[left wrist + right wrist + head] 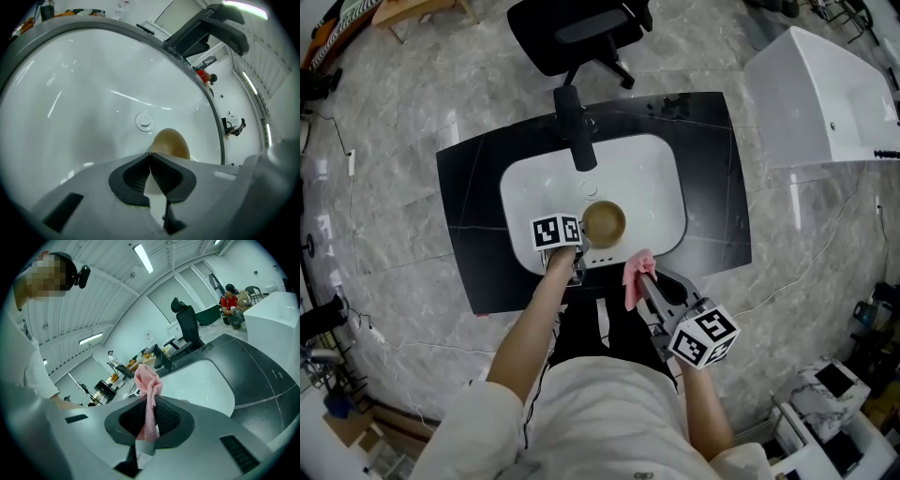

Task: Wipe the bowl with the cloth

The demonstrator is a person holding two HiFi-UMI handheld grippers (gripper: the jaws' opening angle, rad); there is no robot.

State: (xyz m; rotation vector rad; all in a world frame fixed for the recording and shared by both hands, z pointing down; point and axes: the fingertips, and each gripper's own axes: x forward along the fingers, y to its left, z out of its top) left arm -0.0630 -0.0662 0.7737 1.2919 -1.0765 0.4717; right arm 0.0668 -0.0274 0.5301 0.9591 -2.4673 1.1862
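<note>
The bowl [604, 223] sits upright in the white sink [534, 187], at its lower middle in the head view, just below the drain [589, 189]. It is round, so no long axis governs the approach. It is tan with a smooth, faintly glossy inside that looks hard, likely wood or plastic.

In the left gripper view the left hand-held gripper [150, 157] is the nearer of the two. Its ribbed dark pads are closed together with nothing between them, and the bowl's rim shows right beyond the tips, slightly to the right. I cannot tell whether the tips touch it.

The cloth [148, 380] is pink with a coarse knitted weave. It is pinched in the closed jaws of the right hand-held gripper [149, 420], and a bunched tuft stands out past the tips along the line of the jaws. In the head view this gripper hangs over the sink's lower edge. The bowl lies up and to the left of the cloth, near but apart, so the wipe probably calls for a short reach that way and downward.

The sink is glazed and smooth, set in a black worktop [712, 187] with a black tap [575, 127] at the top.
</note>
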